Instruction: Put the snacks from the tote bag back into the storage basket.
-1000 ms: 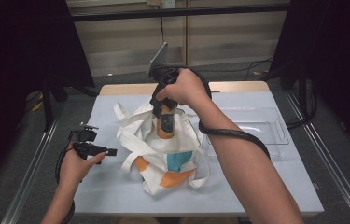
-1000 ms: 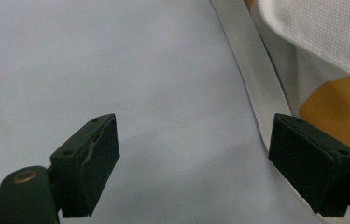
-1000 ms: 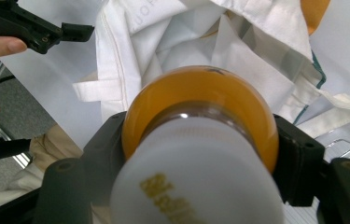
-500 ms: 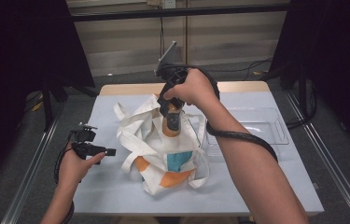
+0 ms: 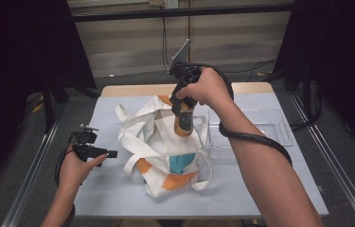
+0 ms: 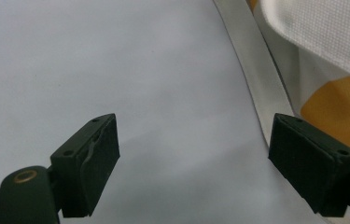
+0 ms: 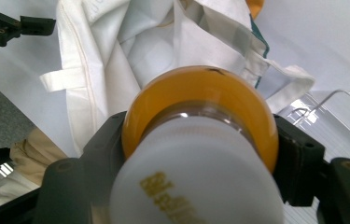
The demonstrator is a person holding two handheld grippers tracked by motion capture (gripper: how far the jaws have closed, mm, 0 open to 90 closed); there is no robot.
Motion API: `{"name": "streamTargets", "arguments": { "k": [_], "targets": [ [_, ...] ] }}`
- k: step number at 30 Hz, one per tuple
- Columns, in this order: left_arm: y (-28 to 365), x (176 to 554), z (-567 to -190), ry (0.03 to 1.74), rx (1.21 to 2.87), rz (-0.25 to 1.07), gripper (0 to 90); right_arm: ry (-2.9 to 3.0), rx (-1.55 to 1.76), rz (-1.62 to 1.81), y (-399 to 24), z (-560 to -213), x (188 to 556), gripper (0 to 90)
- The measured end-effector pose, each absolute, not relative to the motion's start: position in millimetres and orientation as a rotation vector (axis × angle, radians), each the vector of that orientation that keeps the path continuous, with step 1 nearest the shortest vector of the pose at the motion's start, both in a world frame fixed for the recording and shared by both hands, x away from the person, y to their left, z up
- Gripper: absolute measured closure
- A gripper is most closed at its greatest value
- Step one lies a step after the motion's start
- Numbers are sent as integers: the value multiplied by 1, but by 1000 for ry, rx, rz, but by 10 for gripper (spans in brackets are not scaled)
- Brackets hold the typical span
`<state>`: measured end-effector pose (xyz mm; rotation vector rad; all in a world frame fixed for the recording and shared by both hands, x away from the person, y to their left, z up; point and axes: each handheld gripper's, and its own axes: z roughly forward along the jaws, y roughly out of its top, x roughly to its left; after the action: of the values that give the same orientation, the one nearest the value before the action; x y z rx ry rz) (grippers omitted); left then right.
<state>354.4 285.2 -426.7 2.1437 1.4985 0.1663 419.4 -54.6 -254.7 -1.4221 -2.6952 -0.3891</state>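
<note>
1. The right hand-held gripper point(image 5: 183, 109) clamps an orange bottle point(image 5: 183, 124) by its white-capped neck, upright above the white cloth bag point(image 5: 158, 142).
2. The left hand-held gripper point(image 6: 196, 163) rests wide open and empty over the counter point(image 5: 104, 189), beside the bag.

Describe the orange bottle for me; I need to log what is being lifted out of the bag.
The bottle looks like clear plastic filled with orange liquid, with a white cap that bears gold lettering too blurred to read. It stands roughly upright above the white tote bag; its base is hidden among the folds, so whether it touches them is unclear. The right gripper is clamped on it just below the cap, a jaw on each side.
</note>
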Motion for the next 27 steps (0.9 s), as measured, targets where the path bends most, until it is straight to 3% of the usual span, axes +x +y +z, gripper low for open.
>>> {"name": "streamTargets", "arguments": {
  "k": [27],
  "targets": [
    [286, 354, -426, 1501, 2147, 173, 164, -2673, -1527, -385, -88, -254, 419, 306]
  ]
}}
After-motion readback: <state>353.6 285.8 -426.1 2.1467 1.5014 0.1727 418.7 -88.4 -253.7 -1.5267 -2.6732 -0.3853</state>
